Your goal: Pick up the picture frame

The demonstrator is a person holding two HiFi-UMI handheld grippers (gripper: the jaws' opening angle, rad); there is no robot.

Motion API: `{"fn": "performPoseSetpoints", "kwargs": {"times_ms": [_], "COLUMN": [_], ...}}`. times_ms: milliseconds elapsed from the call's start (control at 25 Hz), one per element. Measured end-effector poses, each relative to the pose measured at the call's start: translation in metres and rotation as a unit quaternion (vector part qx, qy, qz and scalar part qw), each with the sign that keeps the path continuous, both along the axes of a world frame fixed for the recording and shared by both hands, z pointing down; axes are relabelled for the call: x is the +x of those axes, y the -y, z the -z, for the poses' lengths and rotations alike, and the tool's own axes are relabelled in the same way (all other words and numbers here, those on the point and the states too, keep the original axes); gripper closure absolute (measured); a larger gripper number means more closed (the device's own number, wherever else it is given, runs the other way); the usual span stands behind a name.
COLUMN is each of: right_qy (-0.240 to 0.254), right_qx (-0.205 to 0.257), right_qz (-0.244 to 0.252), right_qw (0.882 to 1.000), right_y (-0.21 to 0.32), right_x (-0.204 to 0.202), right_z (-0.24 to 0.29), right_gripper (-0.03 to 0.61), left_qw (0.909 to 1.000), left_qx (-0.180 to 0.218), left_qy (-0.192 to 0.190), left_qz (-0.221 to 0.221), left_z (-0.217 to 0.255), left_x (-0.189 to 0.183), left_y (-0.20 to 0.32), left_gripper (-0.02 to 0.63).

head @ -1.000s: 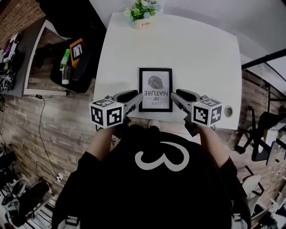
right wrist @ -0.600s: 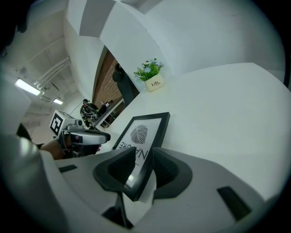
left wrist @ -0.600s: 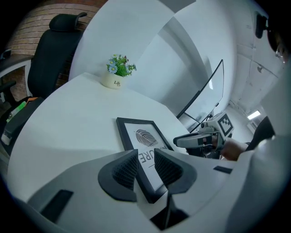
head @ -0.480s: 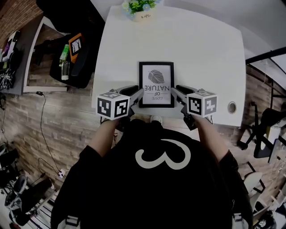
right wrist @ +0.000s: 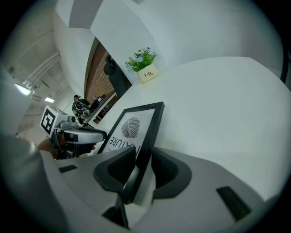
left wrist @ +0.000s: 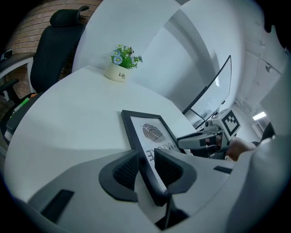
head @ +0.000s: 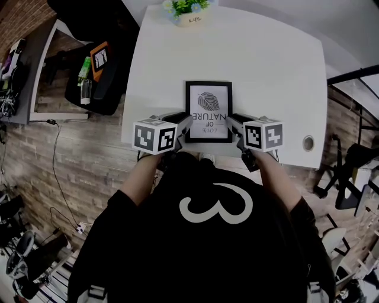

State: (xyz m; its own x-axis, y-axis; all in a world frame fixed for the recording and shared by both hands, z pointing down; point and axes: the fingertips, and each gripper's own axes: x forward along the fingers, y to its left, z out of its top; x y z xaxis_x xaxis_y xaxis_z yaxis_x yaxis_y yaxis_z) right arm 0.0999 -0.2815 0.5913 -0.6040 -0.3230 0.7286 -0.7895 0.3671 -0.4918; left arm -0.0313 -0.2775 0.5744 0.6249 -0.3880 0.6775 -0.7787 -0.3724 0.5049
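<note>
Straddling the two long rails of the black rectangular picture frame (head: 208, 111), both tools were already in place. The frame lay flat, or nearly so, on the white rectangular surface (head: 266, 71), close to the near edge and about midway along it. Its long axis ran from that near edge toward the far edge, where a small white pot of flowers (head: 188, 12) stood.

The left gripper (head: 182, 121) sat at the frame's near-left corner and the right gripper (head: 232, 121) at its near-right corner — neither closer than the other, each pointing along the frame's length.

In the left gripper view, the left gripper (left wrist: 144, 157) had its ribbed fingers (left wrist: 125, 168) pressed in on either side of the frame (left wrist: 152, 132), with the left rail between them and no gap showing. The right gripper view showed the same: the right gripper (right wrist: 143, 157) had its fingers (right wrist: 119, 167) closed on the right rail of the frame (right wrist: 132, 125).

With both long sides apparently clamped at the near end, the lift looked ready. It would call for raising both hands evenly — the far end, unsupported, might sag or pivot if one side led.
</note>
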Motion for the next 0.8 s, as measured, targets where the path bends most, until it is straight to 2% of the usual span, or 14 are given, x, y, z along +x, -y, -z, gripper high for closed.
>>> {"fn": "performPoseSetpoints", "kwargs": {"times_ms": [320, 520, 800], "right_qy": [-0.022, -0.019, -0.022], "right_qx": [0.005, 0.008, 0.023], "right_qz": [-0.001, -0.014, -0.022], "right_qw": [1.000, 1.000, 0.999], "right_y": [-0.001, 0.000, -0.001], "right_x": [-0.001, -0.002, 0.000], "right_z": [-0.002, -0.001, -0.001], "right_gripper": [0.462, 0.465, 0.468], "left_qw": [0.9994, 0.9993, 0.9991], "left_qx": [0.002, -0.014, -0.013], "left_qy": [0.033, 0.035, 0.038], "left_qz": [0.003, 0.001, 0.009], "left_z": [-0.007, -0.014, -0.015], "left_x": [-0.003, -0.001, -0.001], "left_y": [-0.001, -0.006, -0.004], "left_gripper": [0.514, 0.514, 0.512]}}
